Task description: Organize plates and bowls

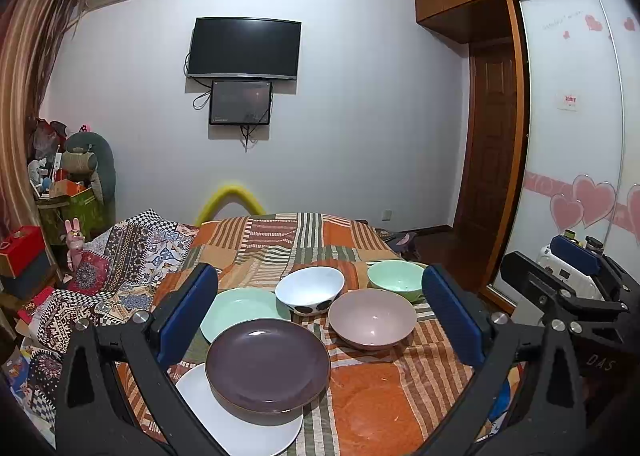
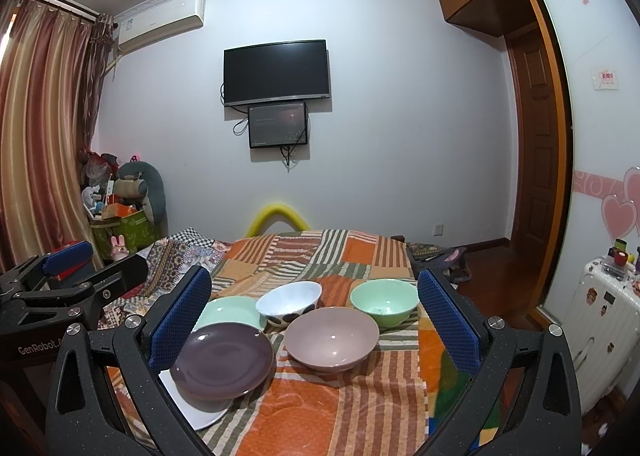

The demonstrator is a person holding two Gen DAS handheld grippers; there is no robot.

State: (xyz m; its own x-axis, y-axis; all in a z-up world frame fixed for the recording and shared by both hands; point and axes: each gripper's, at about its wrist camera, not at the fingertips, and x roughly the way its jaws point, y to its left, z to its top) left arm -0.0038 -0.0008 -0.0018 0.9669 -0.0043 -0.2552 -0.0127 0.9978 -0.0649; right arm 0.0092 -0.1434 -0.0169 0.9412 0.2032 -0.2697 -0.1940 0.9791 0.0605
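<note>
On the striped orange cloth lie a purple plate (image 1: 267,364) resting on a white plate (image 1: 240,428), a green plate (image 1: 240,310), a white spotted bowl (image 1: 309,290), a pink bowl (image 1: 372,318) and a green bowl (image 1: 395,279). The same dishes show in the right wrist view: purple plate (image 2: 223,360), white plate (image 2: 200,414), green plate (image 2: 232,312), white bowl (image 2: 289,302), pink bowl (image 2: 332,338), green bowl (image 2: 385,302). My left gripper (image 1: 320,316) is open and empty, above the dishes. My right gripper (image 2: 314,320) is open and empty too.
The cloth (image 1: 380,396) covers a table, with a patterned blanket (image 1: 120,268) to its left. Boxes and toys (image 1: 64,191) stand at the far left. A wardrobe (image 1: 572,115) and a white suitcase (image 2: 600,320) stand at the right. A TV (image 1: 244,47) hangs on the far wall.
</note>
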